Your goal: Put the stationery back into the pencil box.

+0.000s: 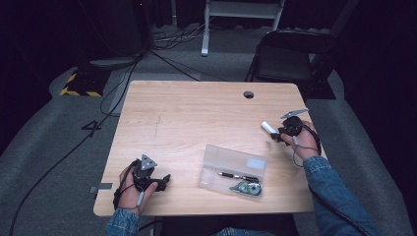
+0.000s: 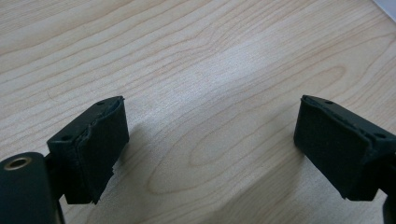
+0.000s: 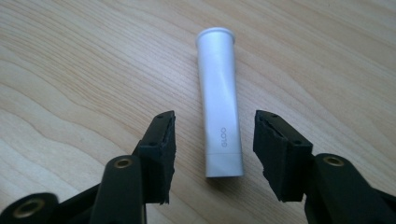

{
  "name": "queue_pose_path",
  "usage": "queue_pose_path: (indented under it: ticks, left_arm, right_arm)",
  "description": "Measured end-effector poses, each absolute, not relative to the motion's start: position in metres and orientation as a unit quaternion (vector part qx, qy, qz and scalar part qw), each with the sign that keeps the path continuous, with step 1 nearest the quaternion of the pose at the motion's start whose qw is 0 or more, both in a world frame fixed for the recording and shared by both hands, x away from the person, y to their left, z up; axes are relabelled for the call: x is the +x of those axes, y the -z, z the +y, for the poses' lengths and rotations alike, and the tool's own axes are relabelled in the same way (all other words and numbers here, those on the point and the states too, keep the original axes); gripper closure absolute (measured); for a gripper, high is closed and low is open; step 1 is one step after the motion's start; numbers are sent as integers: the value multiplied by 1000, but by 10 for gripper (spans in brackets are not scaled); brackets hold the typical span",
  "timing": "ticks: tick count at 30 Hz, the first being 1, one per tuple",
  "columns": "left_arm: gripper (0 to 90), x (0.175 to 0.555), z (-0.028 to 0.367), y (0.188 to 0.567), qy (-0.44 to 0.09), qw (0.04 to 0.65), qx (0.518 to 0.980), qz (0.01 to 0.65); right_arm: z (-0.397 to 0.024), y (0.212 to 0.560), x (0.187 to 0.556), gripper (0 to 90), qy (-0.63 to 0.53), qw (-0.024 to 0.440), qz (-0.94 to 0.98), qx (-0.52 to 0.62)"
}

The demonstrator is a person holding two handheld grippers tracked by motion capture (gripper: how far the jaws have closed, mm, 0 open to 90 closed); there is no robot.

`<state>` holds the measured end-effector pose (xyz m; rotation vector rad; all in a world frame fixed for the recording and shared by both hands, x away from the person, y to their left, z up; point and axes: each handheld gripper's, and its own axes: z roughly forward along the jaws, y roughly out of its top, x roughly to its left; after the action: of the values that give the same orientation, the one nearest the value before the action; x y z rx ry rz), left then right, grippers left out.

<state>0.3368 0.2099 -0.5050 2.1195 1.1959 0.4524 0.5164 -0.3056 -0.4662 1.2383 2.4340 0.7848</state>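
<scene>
Nearest me, my left gripper (image 1: 164,179) rests on the desk (image 1: 187,113) by its front left edge, my hand (image 1: 132,189) wrapped round it. In the left gripper view its fingers (image 2: 95,149) stand wide apart over bare wood, with nothing between them.

A little further in, right of the middle, lies a clear case (image 1: 232,170), open on top. A black pen (image 1: 238,176) lies inside it, and a green and white tape roller (image 1: 246,188) sits at its near edge.

Beyond the case, toward the right edge, my right gripper (image 1: 276,135) is held low at the desk, pointing left toward a white tube (image 1: 268,128). In the right gripper view the tube (image 3: 219,100) lies flat on the wood, its near end between my fingers (image 3: 159,154) and its rimmed far end pointing away from me. The fingers are part-way apart, one on each side of the tube, and a strip of wood shows between each pad and the tube, so they are not pressing on it.

Further on, a round hole (image 1: 248,94) sits near the desk's far edge. Past the desk, a black chair (image 1: 287,61) stands on the grey floor to the right, with cables (image 1: 123,83) trailing on the left.
</scene>
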Motion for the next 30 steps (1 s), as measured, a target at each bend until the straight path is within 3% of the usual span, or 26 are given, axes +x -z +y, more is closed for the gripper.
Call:
queue_pose_path:
  ticks: [13, 20, 30]
  left_arm:
    - [105, 337, 210, 505, -173, 327, 809, 457]
    - [105, 337, 210, 505, -172, 328, 809, 456]
    - [105, 337, 210, 505, -172, 328, 809, 457]
  right_arm:
    - [-303, 474, 524, 569, -268, 145, 849, 432]
    - [-300, 477, 527, 711, -254, 144, 856, 427]
    - [-300, 475, 526, 716, -248, 145, 856, 431]
